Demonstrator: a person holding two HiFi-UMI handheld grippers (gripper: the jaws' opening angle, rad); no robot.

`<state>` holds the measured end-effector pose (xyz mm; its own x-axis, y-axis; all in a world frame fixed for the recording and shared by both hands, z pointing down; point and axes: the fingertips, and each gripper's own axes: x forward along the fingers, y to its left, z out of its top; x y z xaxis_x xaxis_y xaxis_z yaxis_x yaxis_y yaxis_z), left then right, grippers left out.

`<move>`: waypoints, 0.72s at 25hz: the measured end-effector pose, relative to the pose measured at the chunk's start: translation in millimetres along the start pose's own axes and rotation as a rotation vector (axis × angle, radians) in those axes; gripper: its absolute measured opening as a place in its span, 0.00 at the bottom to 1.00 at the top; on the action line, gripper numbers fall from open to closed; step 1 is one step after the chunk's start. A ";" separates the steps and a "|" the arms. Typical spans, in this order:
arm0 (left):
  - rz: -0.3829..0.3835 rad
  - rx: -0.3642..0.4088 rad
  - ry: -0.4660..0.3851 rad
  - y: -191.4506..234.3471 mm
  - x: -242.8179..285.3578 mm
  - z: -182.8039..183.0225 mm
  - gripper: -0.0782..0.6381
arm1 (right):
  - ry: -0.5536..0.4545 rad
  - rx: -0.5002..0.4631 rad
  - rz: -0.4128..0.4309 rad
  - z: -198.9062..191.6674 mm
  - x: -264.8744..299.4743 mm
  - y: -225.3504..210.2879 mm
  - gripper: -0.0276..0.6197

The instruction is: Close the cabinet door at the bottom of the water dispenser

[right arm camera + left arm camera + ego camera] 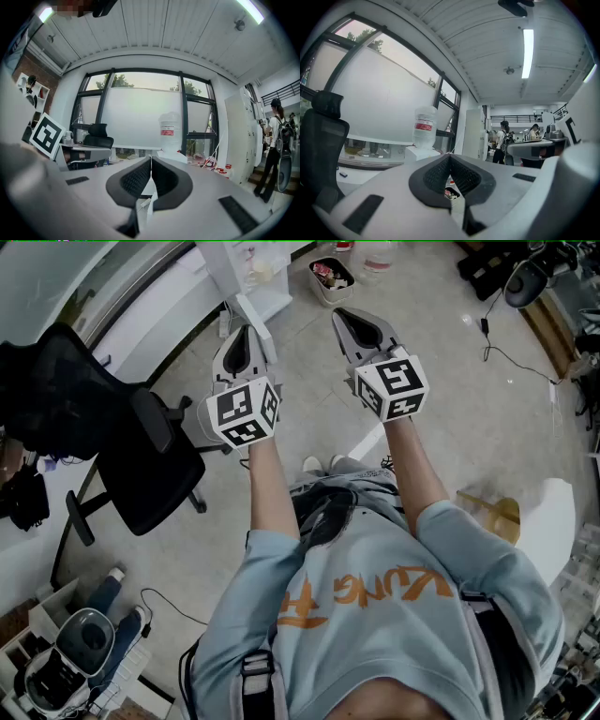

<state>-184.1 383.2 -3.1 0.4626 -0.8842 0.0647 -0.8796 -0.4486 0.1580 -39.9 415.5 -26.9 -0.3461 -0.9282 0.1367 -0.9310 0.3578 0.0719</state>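
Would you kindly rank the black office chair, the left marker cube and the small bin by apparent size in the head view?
1. Black office chair.
2. Left marker cube; it sits nearer the camera, so true size is unsure.
3. Small bin.

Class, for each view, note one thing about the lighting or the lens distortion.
Head view: fisheye curves the edges; soft, even light on the floor. Left gripper view: the ceiling light glares, the window bows. Right gripper view: the bright window backlights the bottle; corners go black.
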 end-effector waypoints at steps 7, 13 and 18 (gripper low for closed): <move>0.028 -0.030 -0.002 22.5 0.0 3.9 0.14 | 0.000 -0.031 0.033 10.0 10.7 14.8 0.09; 0.021 -0.049 -0.016 27.1 10.6 4.9 0.14 | -0.035 0.011 0.023 18.0 19.6 5.3 0.09; 0.047 -0.063 -0.037 43.4 23.0 7.9 0.14 | -0.017 -0.017 0.008 16.5 29.7 -7.7 0.09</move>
<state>-212.5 342.4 -2.5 0.4157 -0.9087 0.0369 -0.8908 -0.3987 0.2179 -44.9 383.5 -39.8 -0.3558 -0.9268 0.1204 -0.9261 0.3670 0.0876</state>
